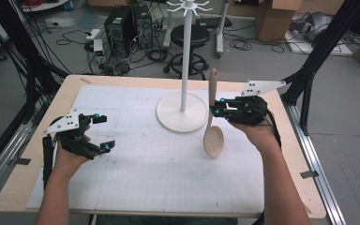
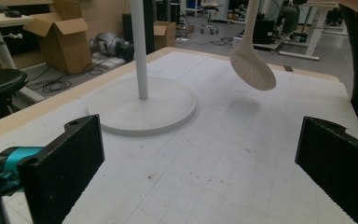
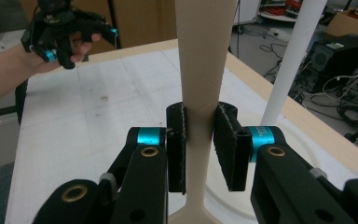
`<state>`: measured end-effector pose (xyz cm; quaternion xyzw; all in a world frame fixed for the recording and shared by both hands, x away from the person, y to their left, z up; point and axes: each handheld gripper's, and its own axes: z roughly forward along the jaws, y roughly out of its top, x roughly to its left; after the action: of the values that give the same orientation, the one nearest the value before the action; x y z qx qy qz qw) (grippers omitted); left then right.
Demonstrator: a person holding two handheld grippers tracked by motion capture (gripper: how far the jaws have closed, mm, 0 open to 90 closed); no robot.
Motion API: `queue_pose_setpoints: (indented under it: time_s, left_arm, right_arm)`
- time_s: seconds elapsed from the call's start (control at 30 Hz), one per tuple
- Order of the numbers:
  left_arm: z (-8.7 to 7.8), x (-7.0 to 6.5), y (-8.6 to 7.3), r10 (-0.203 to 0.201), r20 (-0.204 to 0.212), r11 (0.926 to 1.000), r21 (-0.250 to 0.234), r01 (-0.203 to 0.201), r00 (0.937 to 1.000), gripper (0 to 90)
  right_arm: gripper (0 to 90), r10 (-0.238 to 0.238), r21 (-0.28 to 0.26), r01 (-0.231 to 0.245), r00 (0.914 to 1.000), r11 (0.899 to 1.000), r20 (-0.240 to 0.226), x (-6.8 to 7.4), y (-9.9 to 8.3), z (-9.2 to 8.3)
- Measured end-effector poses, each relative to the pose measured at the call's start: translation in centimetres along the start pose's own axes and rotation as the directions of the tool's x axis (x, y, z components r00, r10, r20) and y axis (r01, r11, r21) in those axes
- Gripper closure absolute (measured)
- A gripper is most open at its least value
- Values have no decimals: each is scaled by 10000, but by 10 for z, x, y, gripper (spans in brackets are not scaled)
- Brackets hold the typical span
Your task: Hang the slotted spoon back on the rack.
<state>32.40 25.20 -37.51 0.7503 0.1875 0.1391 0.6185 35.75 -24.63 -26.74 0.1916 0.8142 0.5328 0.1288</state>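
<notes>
From the high view, the job looks like hanging a slotted spoon (image 1: pixel 212 119) on the white rack (image 1: pixel 183 70) that stands at the far middle of the table (image 1: pixel 37 154). The pick-up seems done: the right gripper (image 1: pixel 214 110) is clamped on the spoon's handle at about mid-length, and the spoon hangs upright, bowl down, handle tip up, just to the right of the rack's round base. The bowl appears clear of the white mat (image 1: pixel 136 173), though how far I cannot tell. What is left, as I judge it, is the lift up to the hooks at the top of the pole and the hooking itself; whether the handle tip has a hole is not visible. The left gripper (image 1: pixel 102 133) hovers over the left part of the mat, jaws wide apart, holding nothing.

In the left gripper view, the two black jaws stand far apart with bare mat between them. Beyond them rises the pole from its flat round base (image 2: pixel 142 105), and to the right the spoon's bowl (image 2: pixel 253 70) hangs in the air above a faint shadow. The bowl is pale beige, oval and shallow, dotted with small holes.

In the right gripper view, the jaws press on the handle (image 3: pixel 200 70) from both sides at its narrow waist; the handle is smooth, flat, and widens upward. The pole (image 3: pixel 291 60) stands just right of it.
</notes>
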Motion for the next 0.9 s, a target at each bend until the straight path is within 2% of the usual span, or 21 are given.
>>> queue_pose_setpoints:
  time_s: [0.43,0.6,0.9]
  left_arm:
    - [-1,0,0,-8,-11,10000,-39,8,10000,17]
    - [-1,0,0,-14,-21,10000,-56,14,10000,17]
    - [-2,0,0,-3,-12,10000,-66,3,10000,17]
  right_arm:
    - [755,-169,30,168,9996,9999,204,-16,38,-7]
    - [755,-153,118,148,9988,9998,473,-24,53,-10]
    - [755,-226,128,219,9983,9997,543,-30,76,-3]
